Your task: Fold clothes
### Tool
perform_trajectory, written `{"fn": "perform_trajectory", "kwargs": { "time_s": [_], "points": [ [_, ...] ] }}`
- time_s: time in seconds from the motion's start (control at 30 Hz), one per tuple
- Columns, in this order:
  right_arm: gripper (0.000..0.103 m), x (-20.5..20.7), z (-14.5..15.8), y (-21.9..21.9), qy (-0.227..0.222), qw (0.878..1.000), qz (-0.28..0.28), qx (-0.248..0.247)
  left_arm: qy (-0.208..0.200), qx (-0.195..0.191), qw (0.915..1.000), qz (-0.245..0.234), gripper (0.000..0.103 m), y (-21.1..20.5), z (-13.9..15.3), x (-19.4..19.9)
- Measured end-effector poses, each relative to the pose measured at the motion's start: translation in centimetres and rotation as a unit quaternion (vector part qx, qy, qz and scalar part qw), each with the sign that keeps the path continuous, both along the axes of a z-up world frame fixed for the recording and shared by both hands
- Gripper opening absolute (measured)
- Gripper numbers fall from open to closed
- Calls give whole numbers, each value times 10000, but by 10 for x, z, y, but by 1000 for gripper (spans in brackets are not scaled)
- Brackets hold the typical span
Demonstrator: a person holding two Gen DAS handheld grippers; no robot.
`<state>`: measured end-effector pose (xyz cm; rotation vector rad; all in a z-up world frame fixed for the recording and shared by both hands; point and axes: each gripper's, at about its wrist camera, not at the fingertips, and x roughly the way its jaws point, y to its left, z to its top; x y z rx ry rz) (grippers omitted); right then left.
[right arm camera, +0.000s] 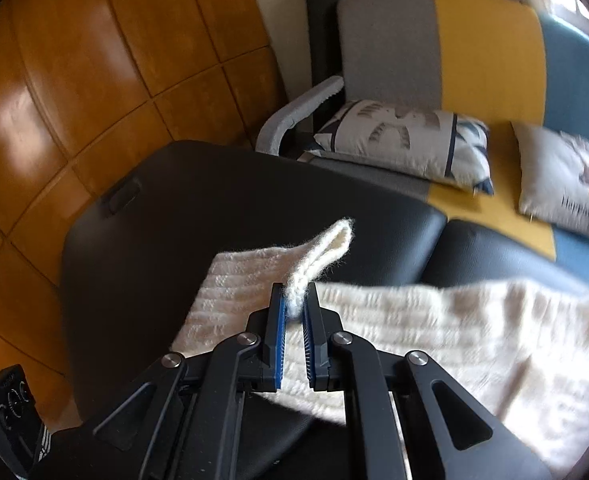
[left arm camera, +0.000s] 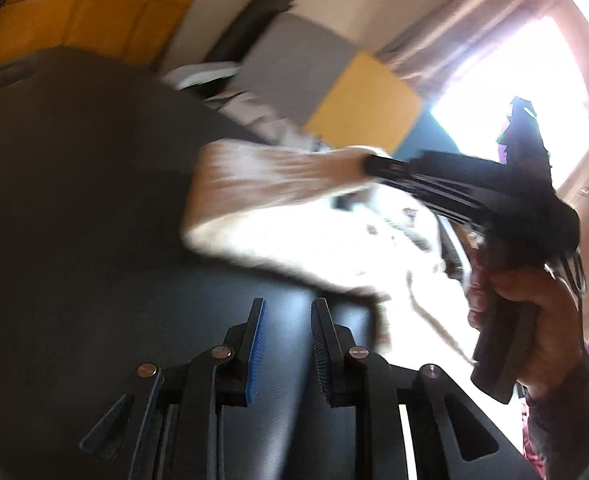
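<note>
On the black tabletop (right arm camera: 222,200) lies a cream knitted garment (right arm camera: 434,332), spread flat to allow folding. The right gripper (right arm camera: 294,308) is clamped on a narrow end of the knit, probably a sleeve or corner, raising it clear of the surface so it can be carried over the body. The left gripper (left arm camera: 287,320) holds nothing; its jaws stand narrowly apart over bare tabletop, near the garment's edge, likely positioned for a second grasp.

One knit (right arm camera: 434,332) is lying on one counter (right arm camera: 198,200). Two pillows (right arm camera: 406,140) are sitting on one sofa (right arm camera: 490,48). Two grippers are showing: left (left arm camera: 286,316), right (right arm camera: 294,304).
</note>
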<state>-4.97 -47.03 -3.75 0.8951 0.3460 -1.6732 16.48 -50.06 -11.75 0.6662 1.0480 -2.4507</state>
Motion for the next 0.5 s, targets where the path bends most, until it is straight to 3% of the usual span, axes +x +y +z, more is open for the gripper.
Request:
{"fn": "perform_trajectory", "kwargs": {
  "time_s": [0.2,0.37,0.5],
  "points": [
    [9,-4,17,-6,274,9991,235,209,527,516,9965,-389,21,2,4,-55],
    [9,-10,20,-7,393,9976,433,373,369,732,9902,-1128,21,38,-15,-80],
    [8,-12,21,-8,478,9965,542,414,197,651,9869,-1462,21,59,-22,-89]
  ]
}}
